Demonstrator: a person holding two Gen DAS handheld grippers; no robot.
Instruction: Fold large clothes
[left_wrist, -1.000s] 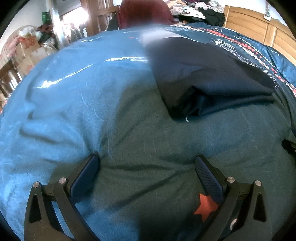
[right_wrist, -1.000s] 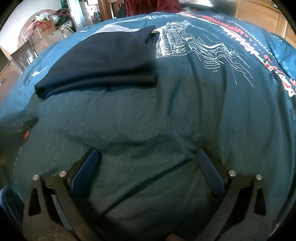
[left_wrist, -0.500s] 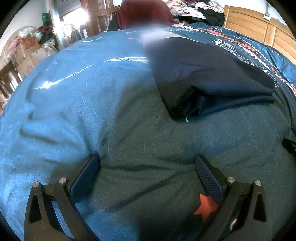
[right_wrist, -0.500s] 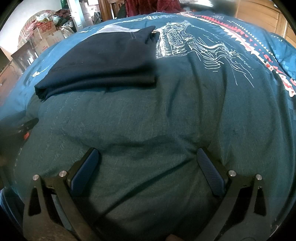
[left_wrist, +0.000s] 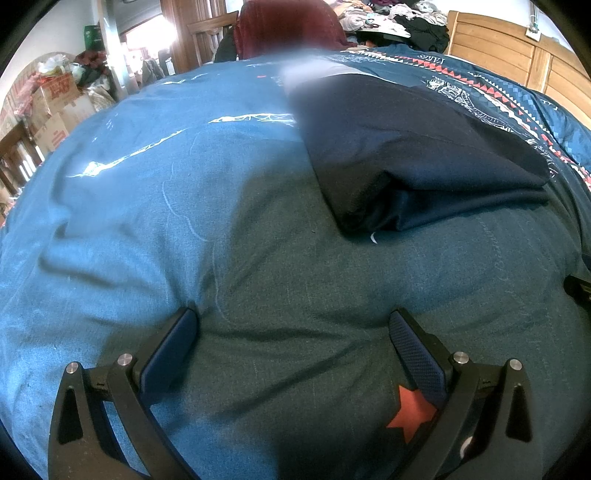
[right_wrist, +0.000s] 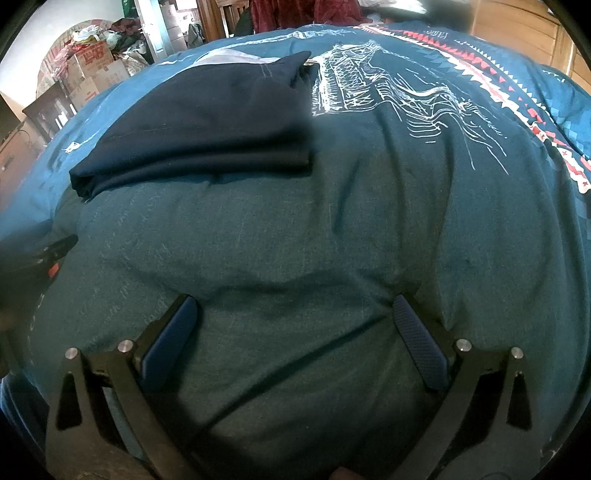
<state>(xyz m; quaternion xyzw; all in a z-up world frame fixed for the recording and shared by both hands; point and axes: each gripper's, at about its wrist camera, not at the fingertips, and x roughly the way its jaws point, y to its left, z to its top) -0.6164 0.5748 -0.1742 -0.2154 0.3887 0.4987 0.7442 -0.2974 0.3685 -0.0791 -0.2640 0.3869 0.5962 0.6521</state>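
A dark navy garment (left_wrist: 413, 158) lies folded on the teal bedspread (left_wrist: 155, 192), up and to the right in the left wrist view. In the right wrist view the same folded garment (right_wrist: 207, 125) lies at upper left, with a pale strip showing at its far end. My left gripper (left_wrist: 293, 332) is open, its fingertips resting on bare bedspread well short of the garment. Low over the bedspread (right_wrist: 332, 229), my right gripper (right_wrist: 293, 317) is open too, nothing between its fingers. Its black frame (left_wrist: 578, 288) shows at the left wrist view's right edge.
A wooden headboard (left_wrist: 513, 55) stands at the far right. Loose clothes (left_wrist: 399, 18) are heaped beyond the bed, with a dark red chair back (left_wrist: 288, 26). Cardboard boxes (right_wrist: 96, 66) and clutter stand at the far left by a doorway.
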